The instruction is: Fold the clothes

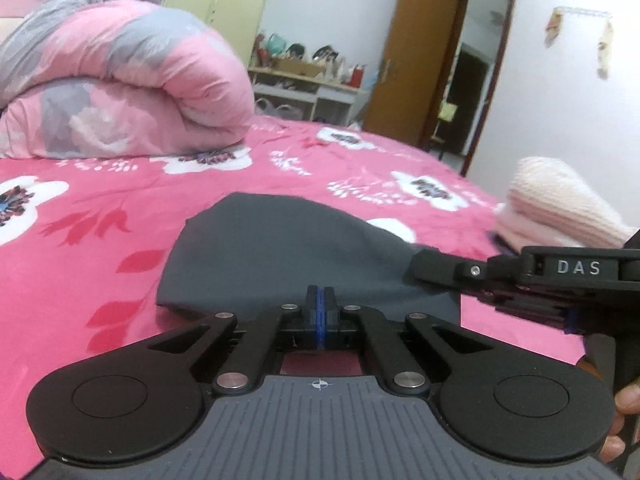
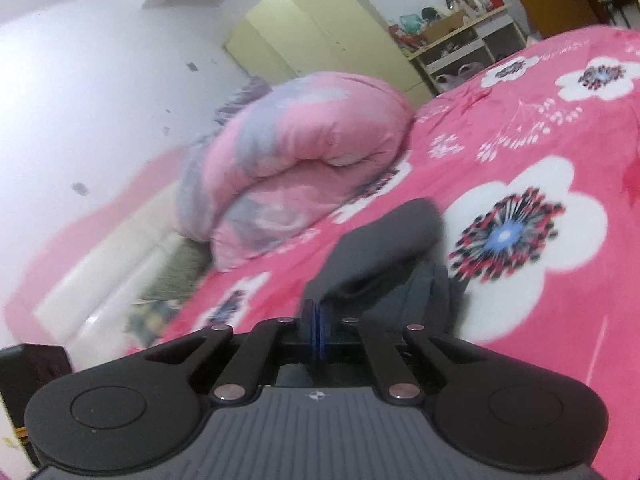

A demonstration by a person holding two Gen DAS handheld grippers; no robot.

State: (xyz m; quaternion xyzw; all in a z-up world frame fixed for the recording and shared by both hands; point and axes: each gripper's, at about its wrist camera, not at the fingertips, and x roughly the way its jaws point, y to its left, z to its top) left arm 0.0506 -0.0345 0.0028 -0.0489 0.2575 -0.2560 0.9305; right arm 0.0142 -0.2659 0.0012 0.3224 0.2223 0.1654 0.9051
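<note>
- Dark grey garment (image 1: 288, 256) lies on the bed (image 1: 100, 240) with its pink floral sheet; the near edge is lifted off the sheet and the far part rests on it.
- Left hand-held gripper (image 1: 319, 300): jaws fully together, pinching the garment's near hem at its middle.
- Right hand-held gripper (image 2: 316, 312): jaws fully together on a corner of the same garment (image 2: 384, 252). In the left wrist view it comes in from the right (image 1: 428, 268), clamped on the cloth edge.
- Both grips look shallow, close to the hem. Risk: thin fabric slips out of one pinch if the lift is jerky or the two hands pull apart.
- Risk: uneven height between hands would skew the fold line, leaving a crooked crease.
- Right wrist view is motion-blurred and tilted; a bunched layer shows below the held corner, so it may have caught only one layer, leaving the rest to sag.
- Rolled pink quilt (image 1: 120, 80) and folded pale knit stack (image 1: 560, 208) lie nearby; a wide swing could drag the cloth onto them.
</note>
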